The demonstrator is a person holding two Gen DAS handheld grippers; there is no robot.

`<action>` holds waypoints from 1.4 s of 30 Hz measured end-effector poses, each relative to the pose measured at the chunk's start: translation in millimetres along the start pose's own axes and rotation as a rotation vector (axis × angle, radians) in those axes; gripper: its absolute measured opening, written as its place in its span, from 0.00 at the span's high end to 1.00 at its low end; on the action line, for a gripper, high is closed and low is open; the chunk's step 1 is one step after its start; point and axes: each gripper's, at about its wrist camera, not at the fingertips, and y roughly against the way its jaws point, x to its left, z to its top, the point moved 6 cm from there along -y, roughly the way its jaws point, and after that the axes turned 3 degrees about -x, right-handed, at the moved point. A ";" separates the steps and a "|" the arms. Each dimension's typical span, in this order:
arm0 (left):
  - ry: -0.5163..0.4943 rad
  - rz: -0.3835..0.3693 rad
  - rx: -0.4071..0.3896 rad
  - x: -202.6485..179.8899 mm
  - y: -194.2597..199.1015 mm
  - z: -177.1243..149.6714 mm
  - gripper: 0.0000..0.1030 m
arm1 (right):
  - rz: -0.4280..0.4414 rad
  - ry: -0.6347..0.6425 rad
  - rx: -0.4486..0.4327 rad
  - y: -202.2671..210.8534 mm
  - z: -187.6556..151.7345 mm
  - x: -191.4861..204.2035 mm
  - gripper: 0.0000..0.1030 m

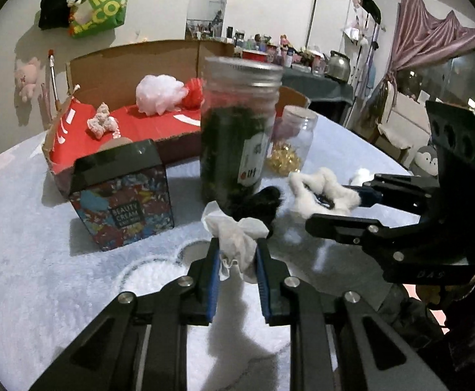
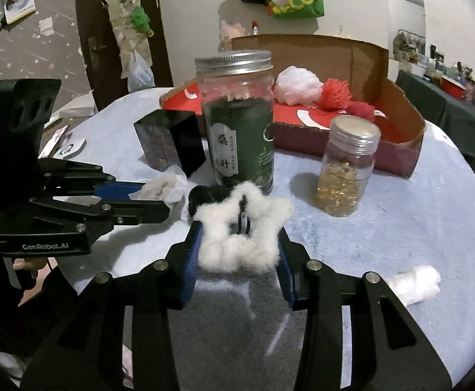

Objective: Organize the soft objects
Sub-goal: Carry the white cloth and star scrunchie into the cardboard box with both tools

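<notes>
Blue pads (image 1: 216,260) of the left gripper (image 1: 237,257) were clamped on a crumpled white cloth (image 1: 237,238) just above the pale rug (image 1: 41,244), in front of the tall jar (image 1: 237,130) (green leaves inside). From the right wrist, the right gripper (image 2: 239,244) pinched a fluffy white star (image 2: 240,228) before that jar; a white wad (image 2: 415,282) lay on the rug to the right, and pompoms (image 2: 297,89) sat in the cardboard box (image 2: 400,104).

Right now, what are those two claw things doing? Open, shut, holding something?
Left gripper: closed on the crumpled white cloth.
Right gripper: closed on the fluffy white star.
</notes>
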 end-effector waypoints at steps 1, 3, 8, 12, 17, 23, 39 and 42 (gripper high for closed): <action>0.001 0.003 -0.002 0.0 0.7 0.4 0.80 | -0.002 -0.002 0.000 0.7 0.5 -0.2 0.62; 0.002 0.006 -0.002 0.0 2.2 0.3 0.80 | -0.011 0.002 0.002 1.3 0.6 0.2 0.62; 0.013 0.029 -0.002 6.9 6.8 -1.6 0.80 | -0.015 -0.004 0.000 3.0 -0.4 -0.6 0.62; 0.038 0.052 0.000 20.6 11.0 -3.4 0.80 | -0.026 -0.018 -0.001 6.5 -3.0 -6.3 0.62; 0.075 0.088 0.009 38.9 17.2 -8.8 0.80 | -0.055 -0.033 0.004 11.1 -5.6 -16.2 0.62; 0.104 0.126 0.027 62.3 26.6 -15.7 0.80 | -0.099 -0.053 0.024 17.4 -8.4 -31.7 0.62; -0.001 0.193 0.119 114.9 17.2 -9.1 0.80 | -0.243 -0.011 0.107 13.8 2.0 -85.4 0.62; -0.039 0.191 0.124 117.9 12.4 -5.4 0.80 | -0.268 0.016 0.130 10.2 4.5 -93.1 0.62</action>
